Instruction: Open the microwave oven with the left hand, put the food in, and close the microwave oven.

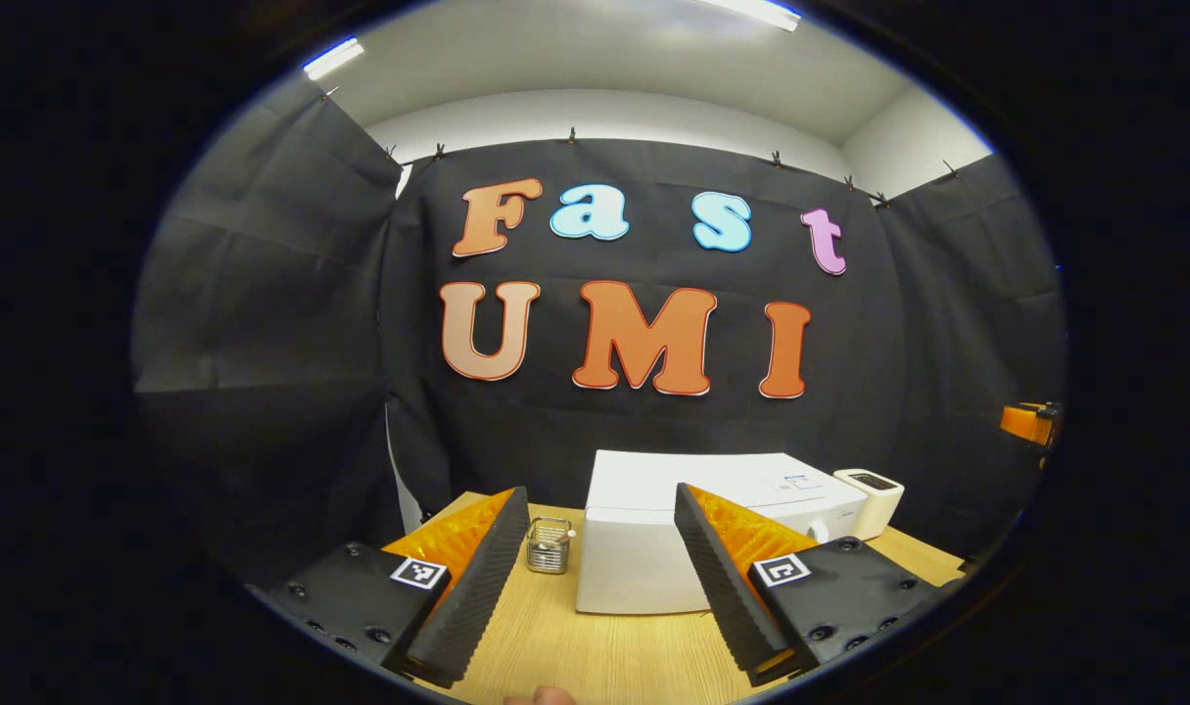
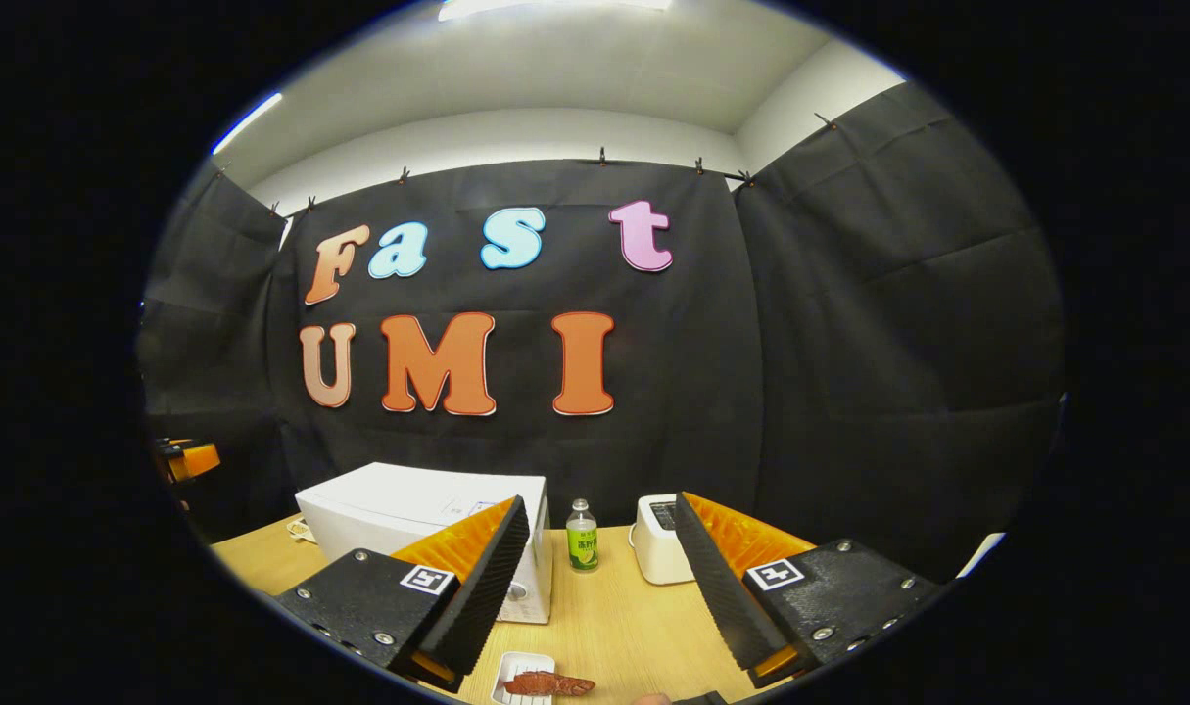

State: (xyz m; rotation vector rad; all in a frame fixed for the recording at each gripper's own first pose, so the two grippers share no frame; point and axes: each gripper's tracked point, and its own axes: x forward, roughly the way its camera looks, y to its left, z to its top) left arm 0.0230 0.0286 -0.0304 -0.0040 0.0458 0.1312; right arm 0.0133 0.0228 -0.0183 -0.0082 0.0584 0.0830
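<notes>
Microwave (image 1: 643, 553) first: it is a white box that sits on the wooden table (image 1: 595, 651), and its door is shut. In the left gripper view it stands straight ahead, past the left gripper (image 1: 602, 586). That gripper's two fingers are spread wide apart and hold nothing. A small metal rack (image 1: 548, 545) stands on the table just left of the microwave, and a white toaster (image 1: 874, 499) stands on its right.

In the right gripper view the right gripper (image 2: 602, 586) is wide open too, with nothing between its fingers. The food (image 2: 547, 683) is a reddish-brown piece that lies in a small white tray (image 2: 512, 668) on the table, low down and near the gripper. Behind it stand the microwave, a little green bottle (image 2: 582, 536) and the toaster, side by side.
</notes>
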